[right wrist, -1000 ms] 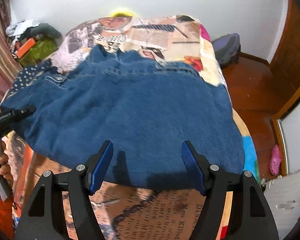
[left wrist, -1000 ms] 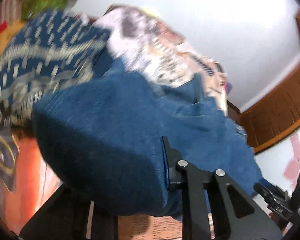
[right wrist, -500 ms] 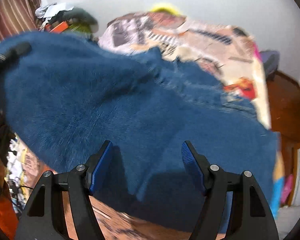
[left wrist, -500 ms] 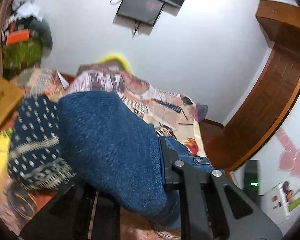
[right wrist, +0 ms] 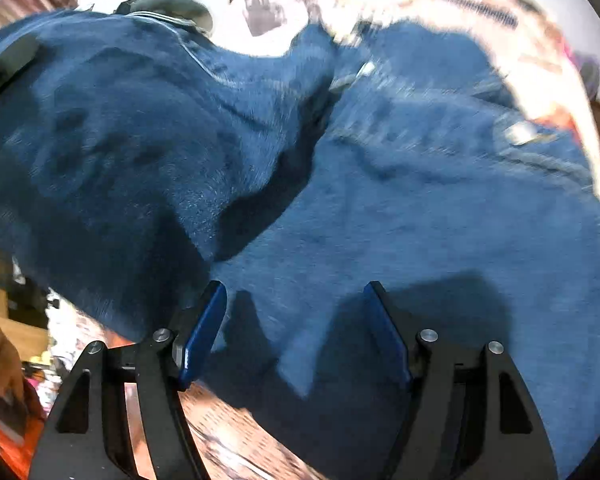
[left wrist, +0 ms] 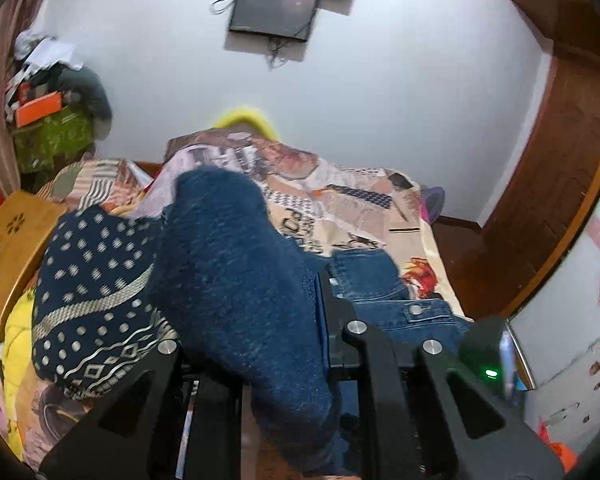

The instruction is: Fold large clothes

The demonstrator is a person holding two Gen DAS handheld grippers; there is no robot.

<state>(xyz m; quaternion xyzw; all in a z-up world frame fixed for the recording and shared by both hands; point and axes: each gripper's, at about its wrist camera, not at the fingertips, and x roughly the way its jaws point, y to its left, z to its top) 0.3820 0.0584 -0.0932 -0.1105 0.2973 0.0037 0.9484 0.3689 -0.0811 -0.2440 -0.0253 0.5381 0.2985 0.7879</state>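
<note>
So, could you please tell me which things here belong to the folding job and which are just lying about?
Job: jeans, clamped in the left gripper; open right gripper over them; bed underneath.
Lying about: dotted navy cloth, wooden stool, wall screen, orange box.

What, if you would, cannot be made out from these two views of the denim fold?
- Left wrist: the left gripper fingers' contact is buried under the denim garment.
- Right wrist: motion blur smears the garment's seams and button; the open right gripper hides the hem below.
- Left wrist: the wall screen is blank.
</note>
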